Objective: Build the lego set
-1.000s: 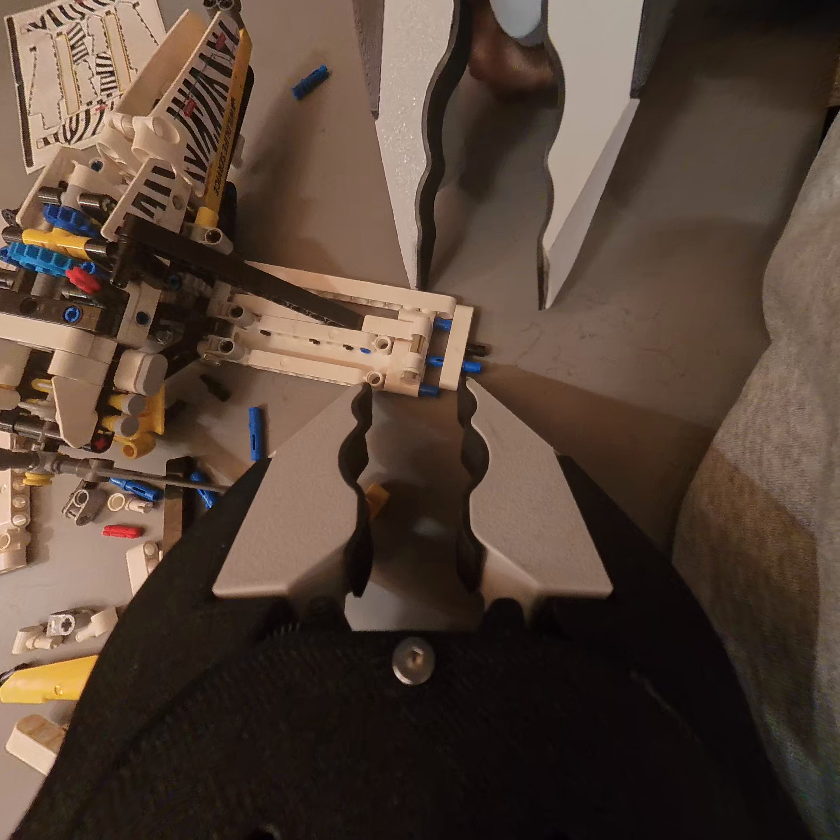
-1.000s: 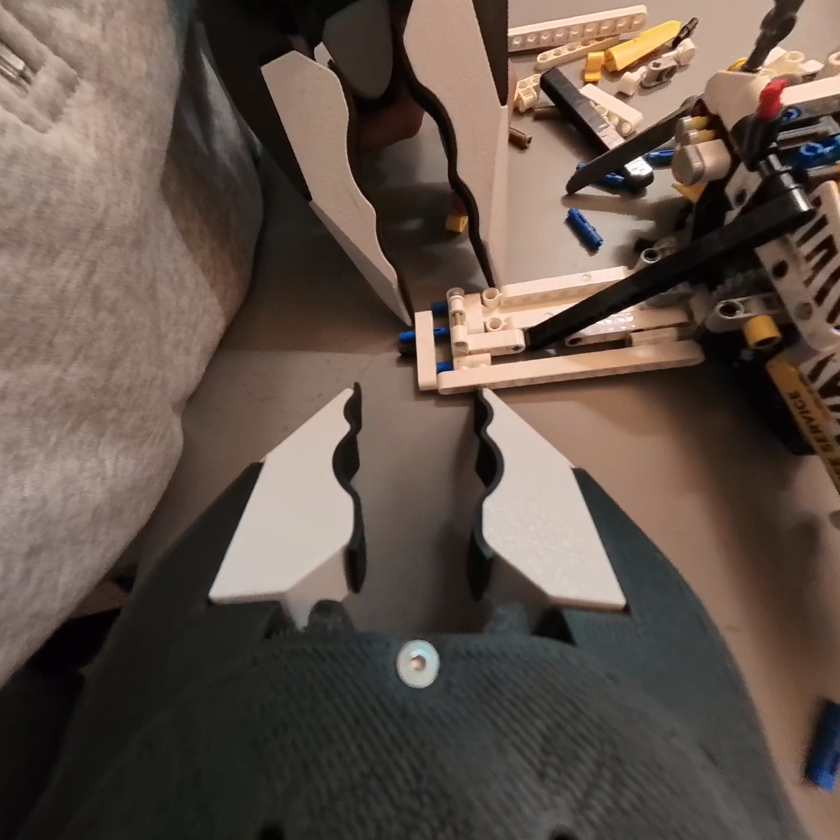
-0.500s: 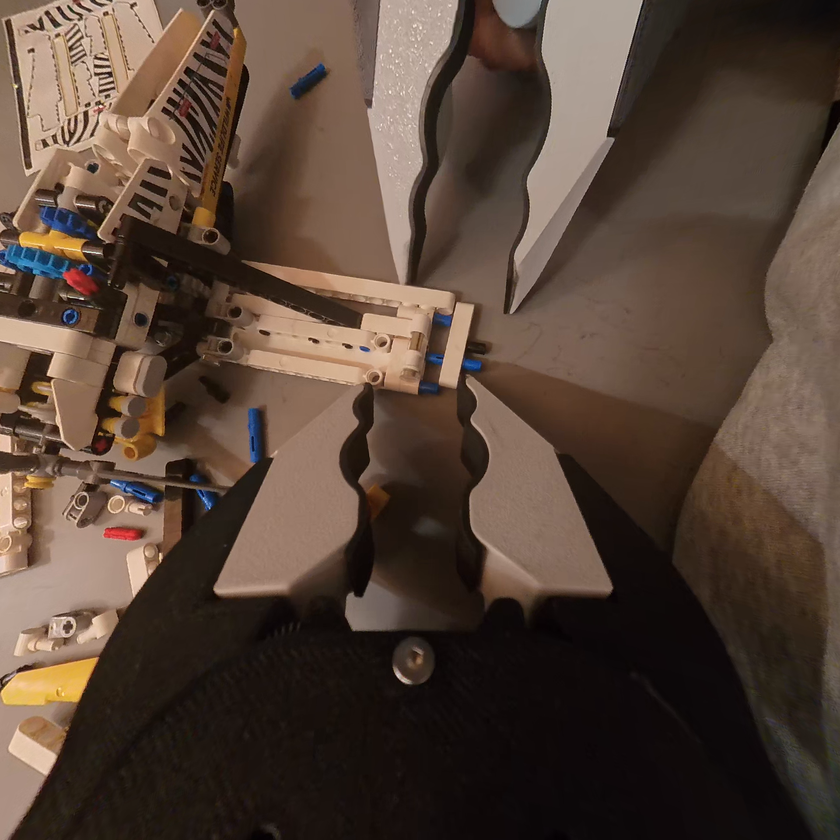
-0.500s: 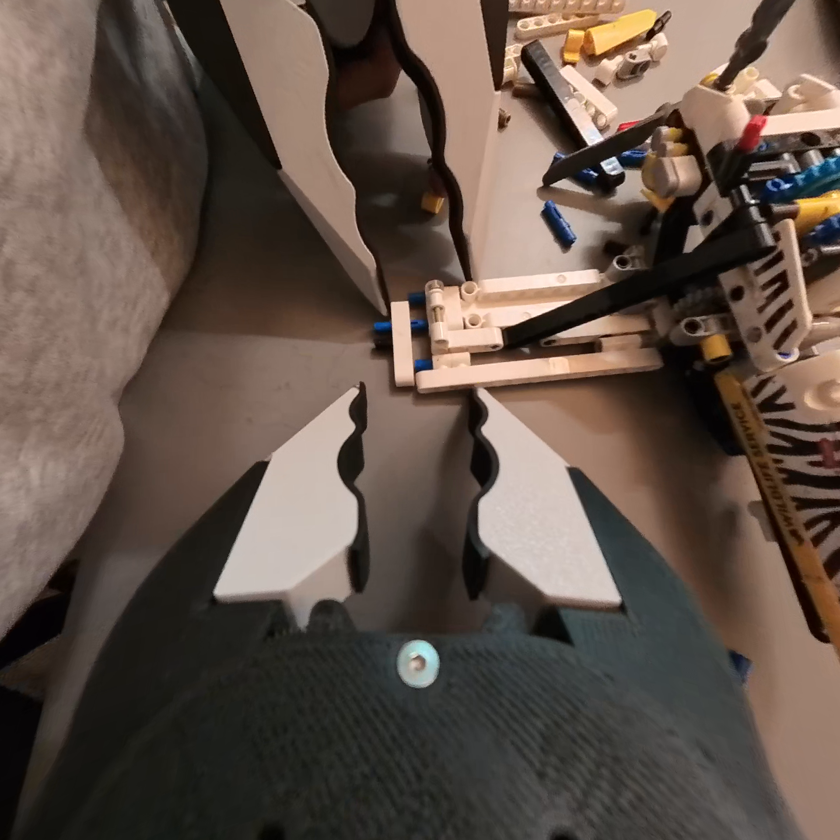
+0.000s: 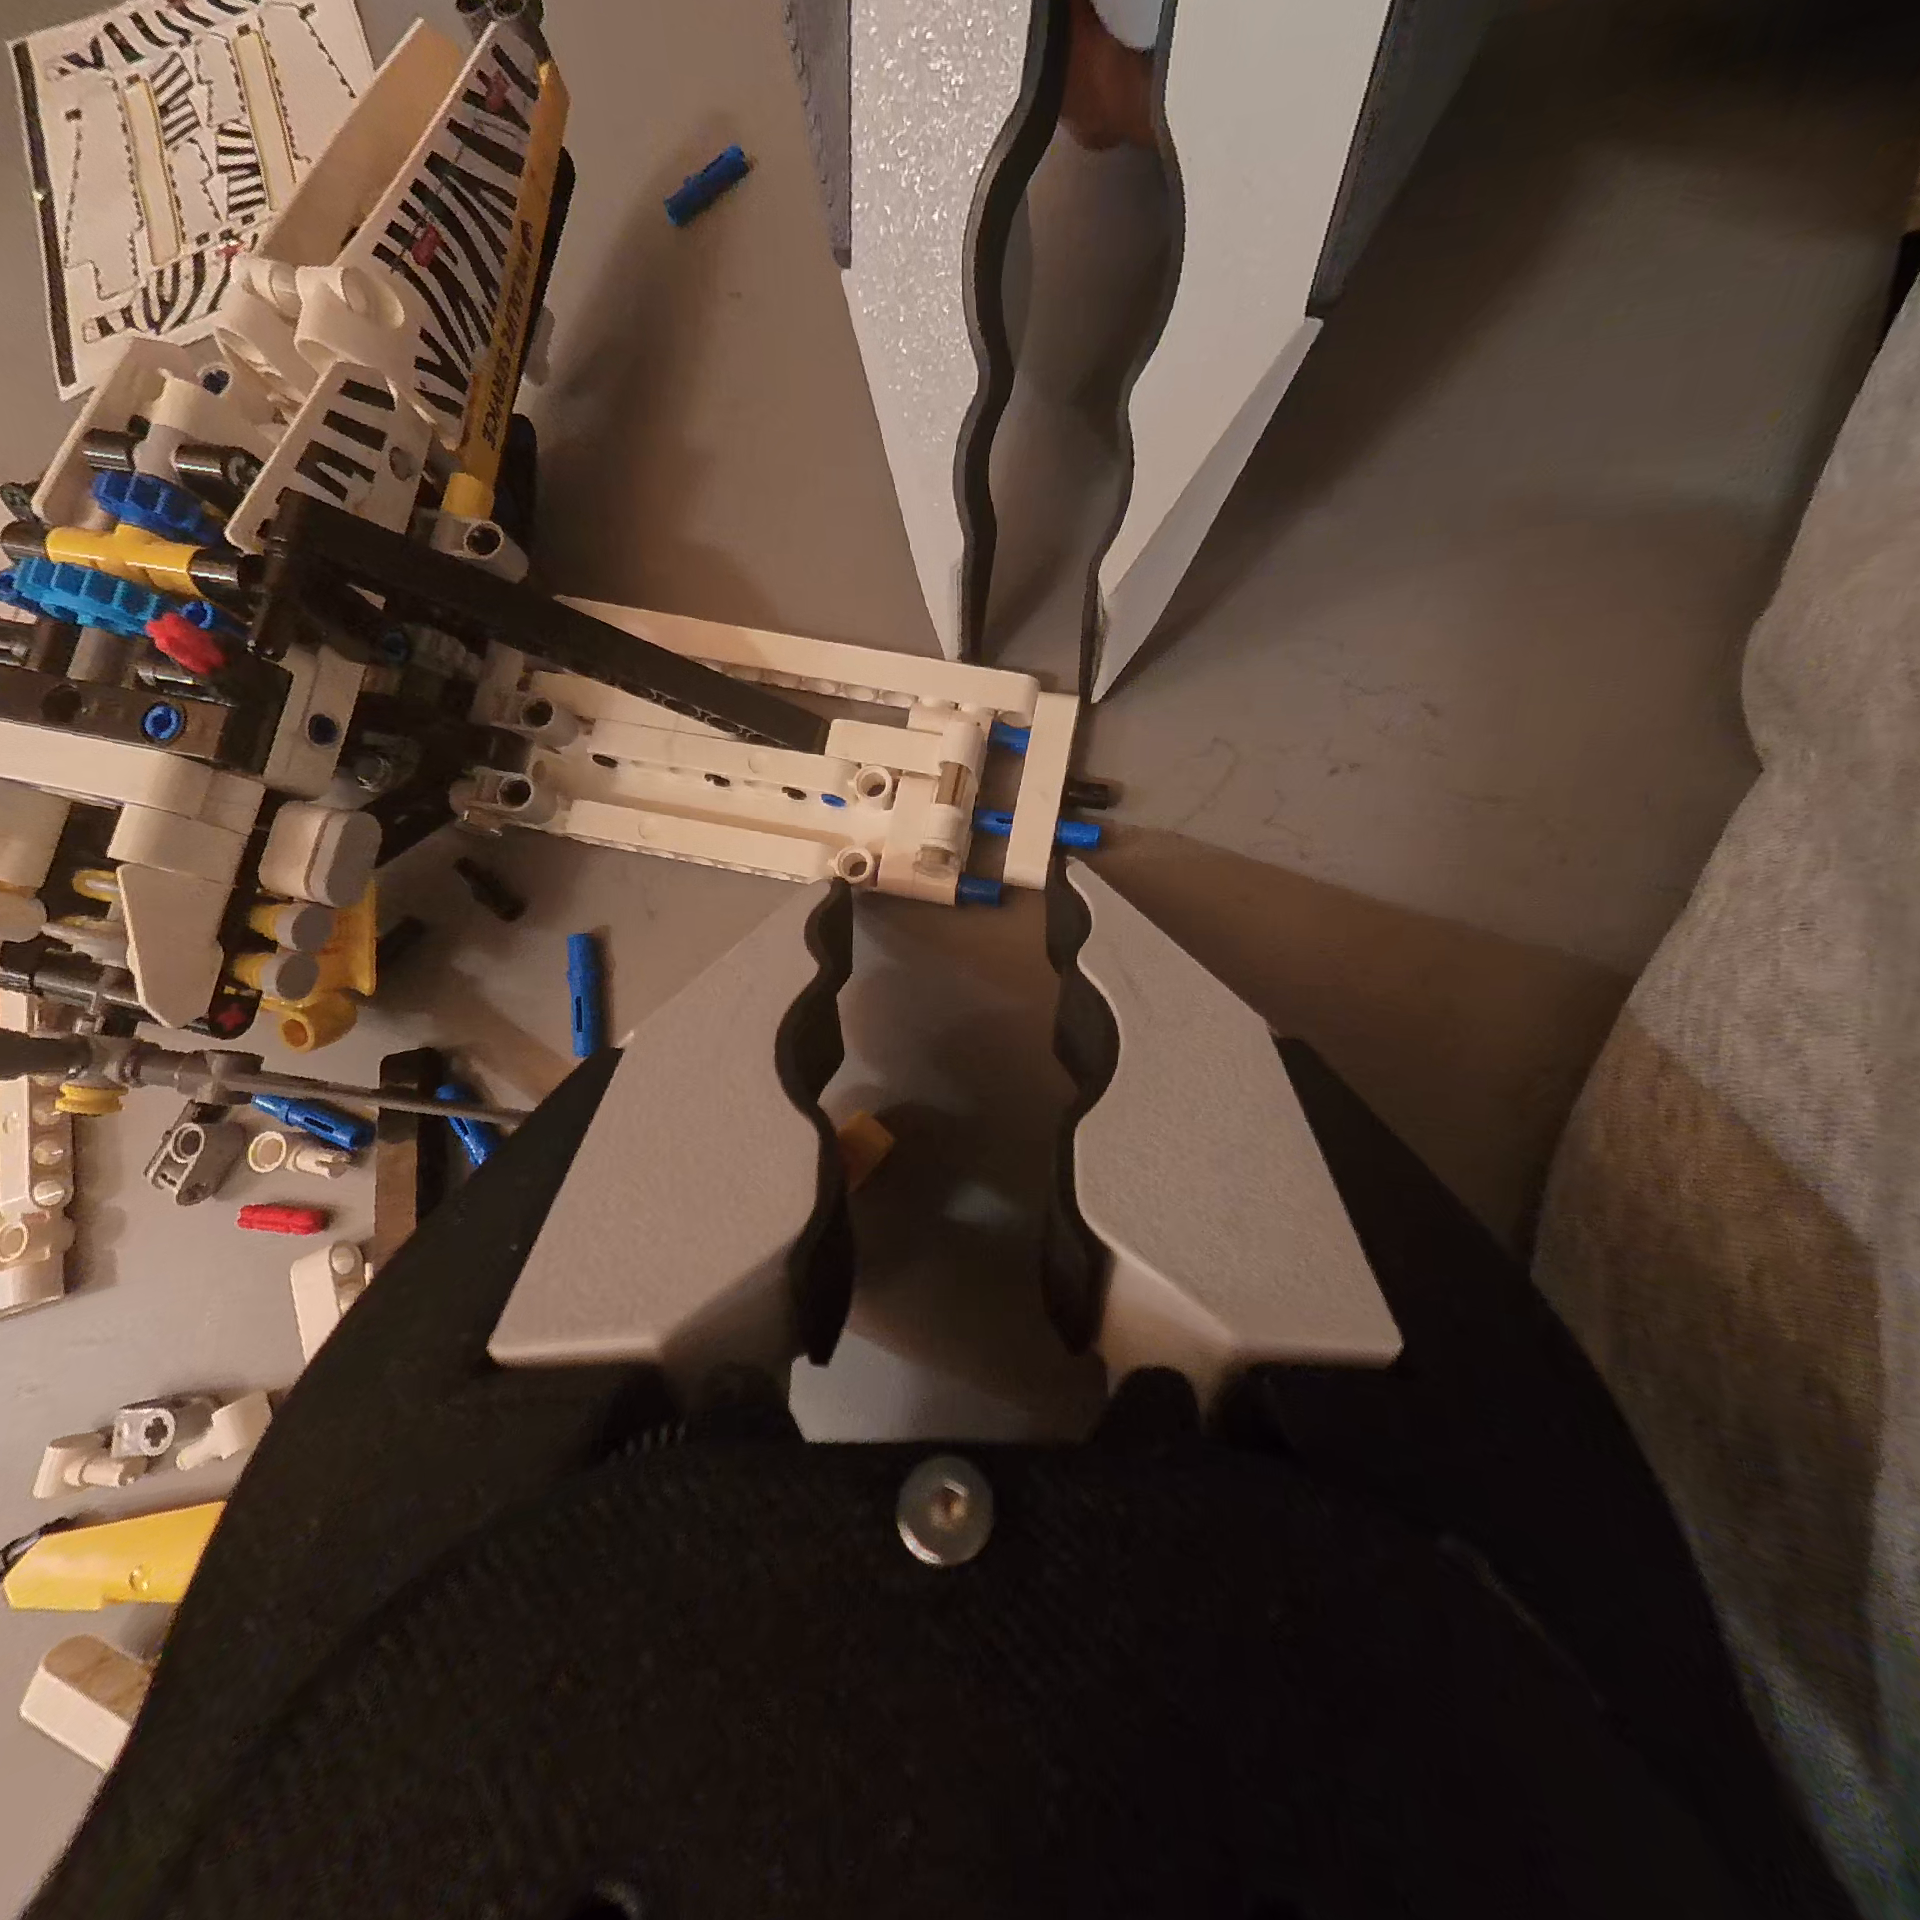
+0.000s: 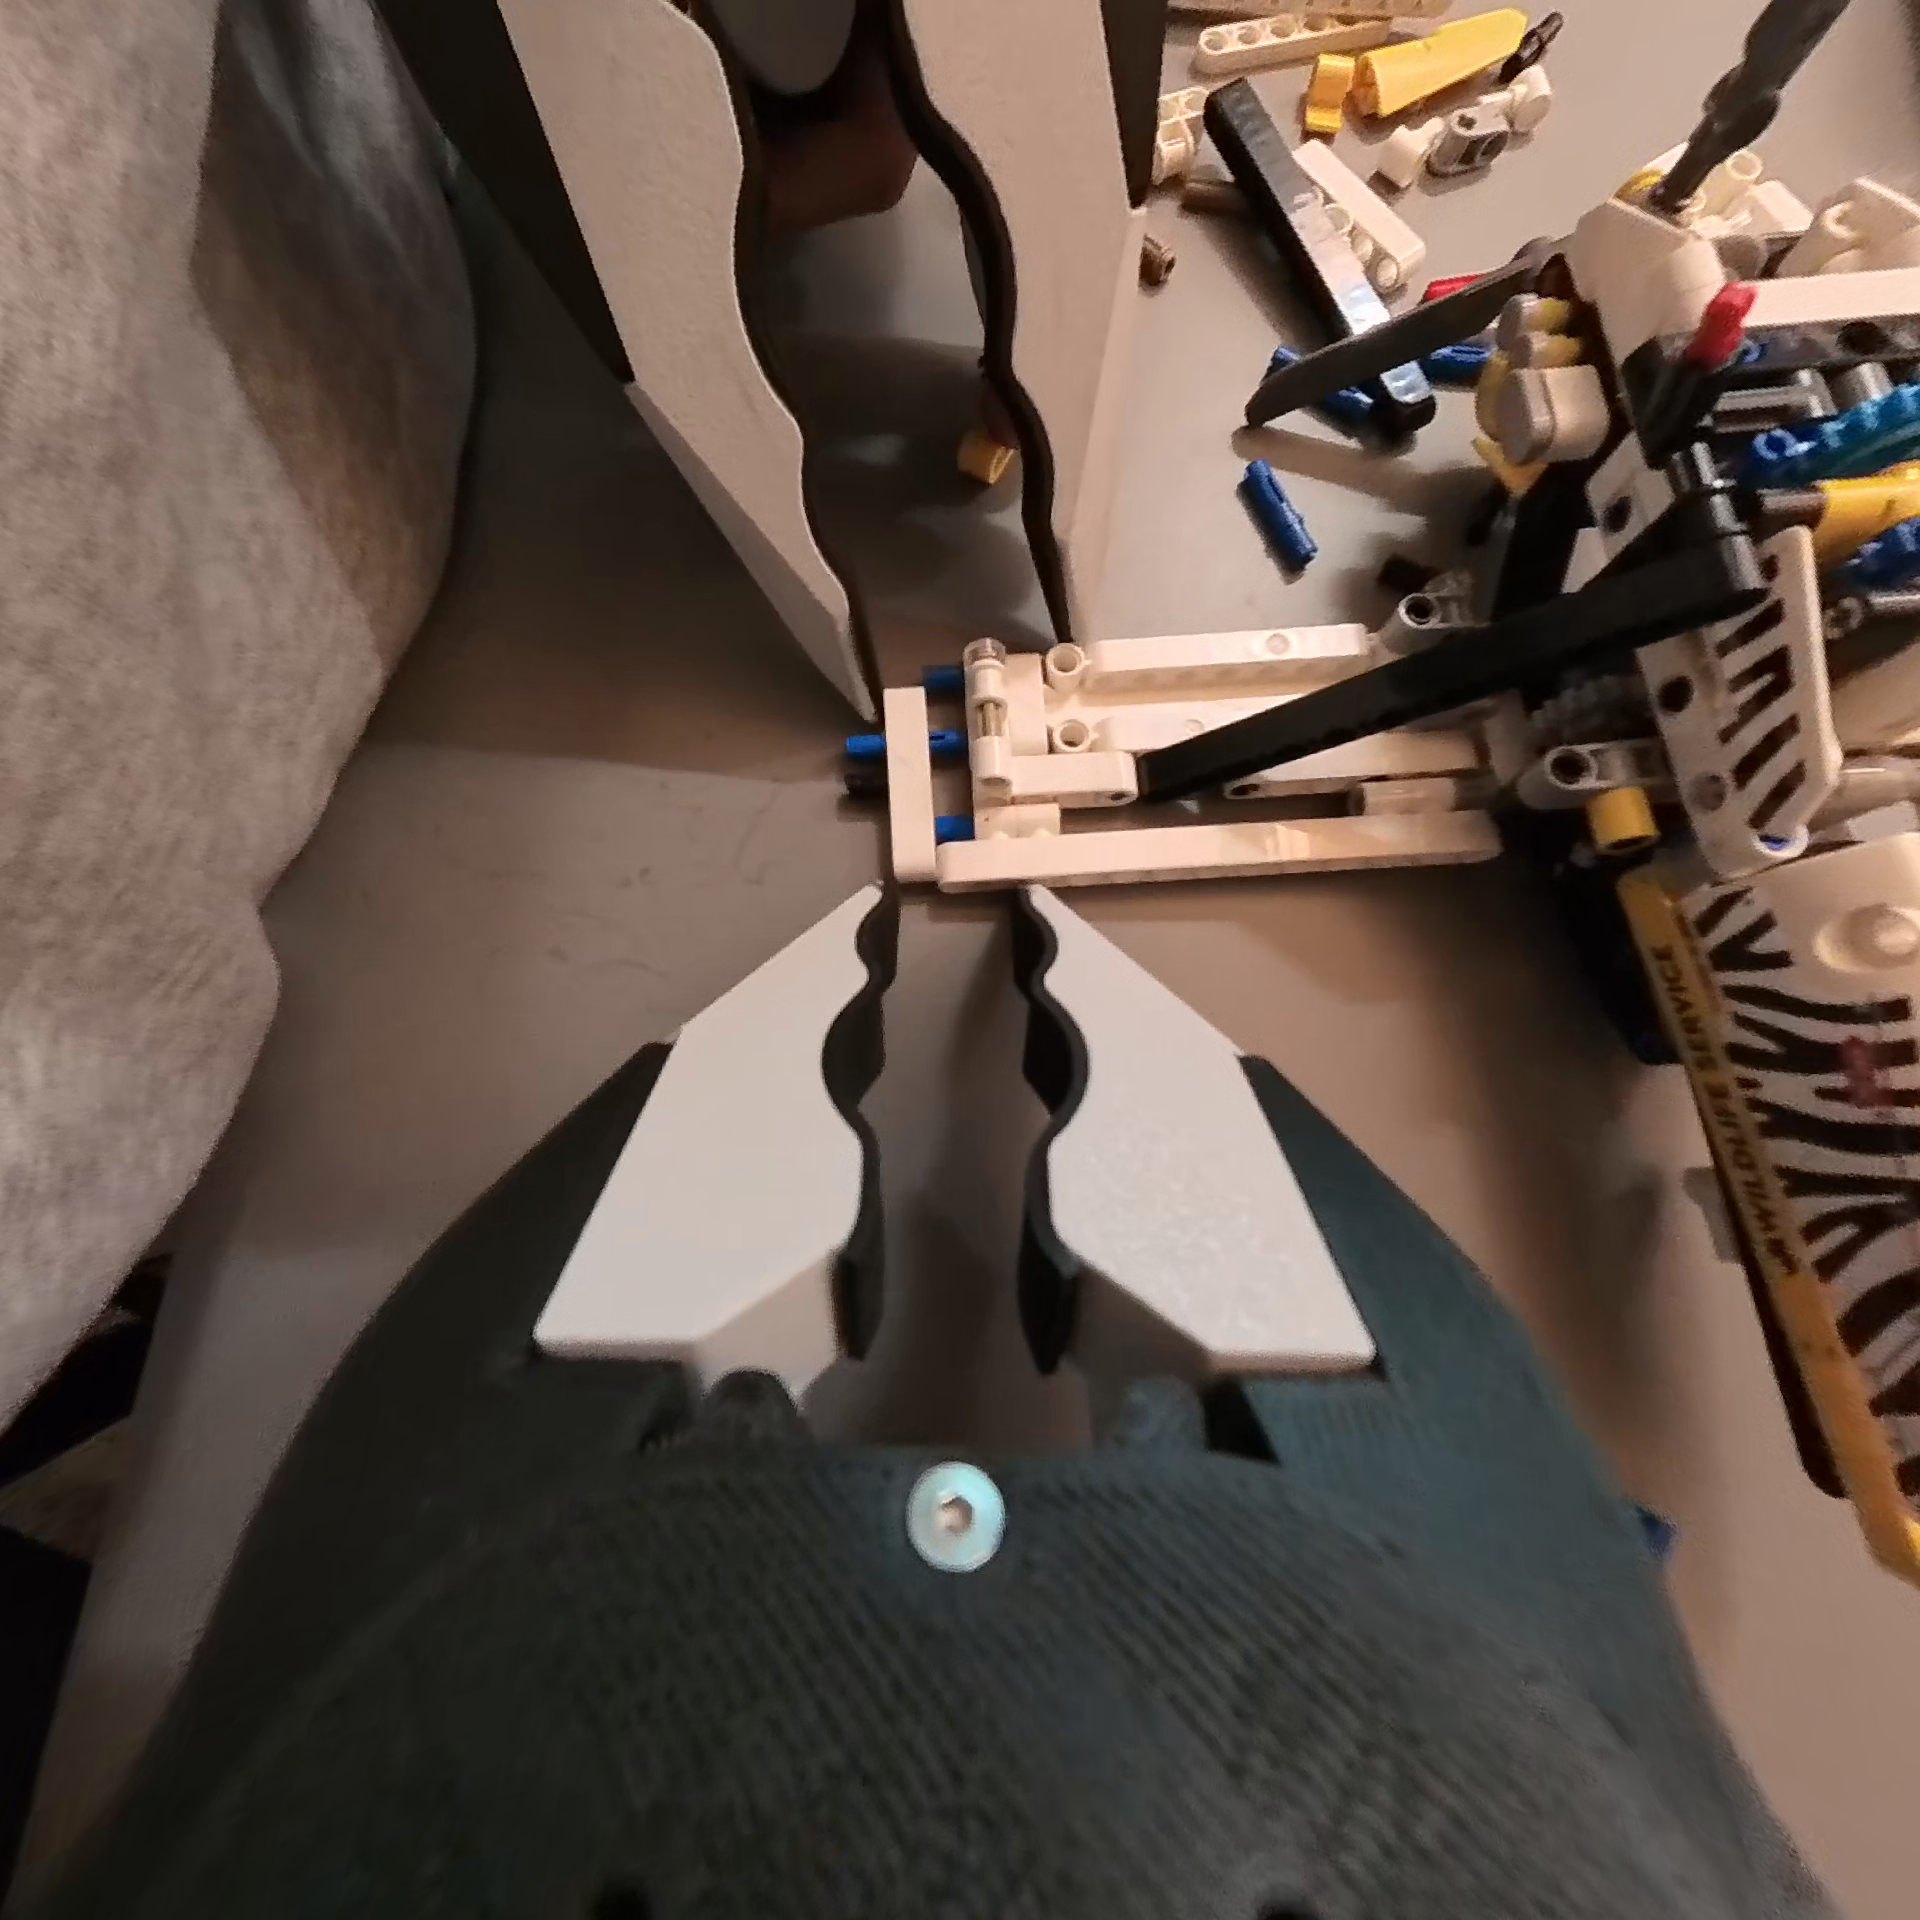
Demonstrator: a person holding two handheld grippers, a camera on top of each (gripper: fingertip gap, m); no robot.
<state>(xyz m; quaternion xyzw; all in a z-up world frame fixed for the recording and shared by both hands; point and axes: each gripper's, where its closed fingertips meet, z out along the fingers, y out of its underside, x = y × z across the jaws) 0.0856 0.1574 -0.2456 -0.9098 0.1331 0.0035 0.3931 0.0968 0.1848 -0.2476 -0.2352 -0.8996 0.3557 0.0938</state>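
Fingers of the left hand-held gripper (image 5: 948,894) and right hand-held gripper (image 6: 951,899), both parted and empty, flank the white tail frame (image 5: 831,769) lying on the table (image 5: 1351,748); light, rigid, pin-jointed, it is probably best pinched across its end beam (image 6: 909,779).

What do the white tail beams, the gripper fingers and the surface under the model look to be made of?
White tail beams: hard moulded plastic, smooth with a slight gloss and crisp pin holes. Left gripper fingers: probably printed plastic, matt and grainy, with dark wavy pads, maybe rubber. Table: smooth matt grey, faintly scuffed; material unclear.
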